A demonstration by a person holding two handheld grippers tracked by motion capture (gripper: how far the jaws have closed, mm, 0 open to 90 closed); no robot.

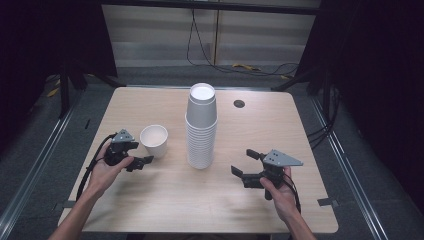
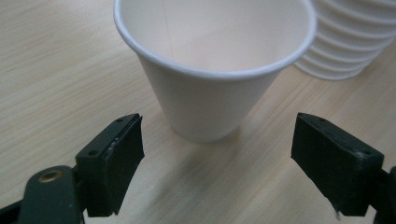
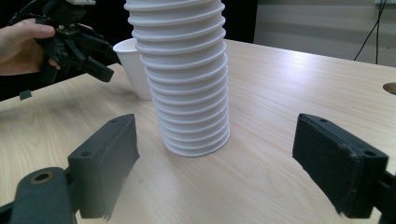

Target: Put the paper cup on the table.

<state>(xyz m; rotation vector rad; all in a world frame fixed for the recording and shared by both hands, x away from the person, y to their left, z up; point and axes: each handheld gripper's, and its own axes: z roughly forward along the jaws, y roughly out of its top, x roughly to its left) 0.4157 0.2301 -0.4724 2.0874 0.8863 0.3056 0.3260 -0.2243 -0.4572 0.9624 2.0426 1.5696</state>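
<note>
High view, left tongs (image 1: 142, 152) spread wide beside single paper cup (image 1: 154, 140), touching nothing, right tongs (image 1: 243, 163) wide apart, empty, near tall cup stack (image 1: 201, 128) mid worktop (image 1: 165, 200), bare wood in front.

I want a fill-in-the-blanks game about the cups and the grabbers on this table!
1. The single paper cup stands upright and is ____ inside.
2. The tall stack of cups stands with its open ends facing ____.
3. The left gripper has its jaws ____, and they do not touch the single cup.
4. The right gripper points toward the ____ of cups on the wooden table.

Missing words: empty; down; open; stack
</note>
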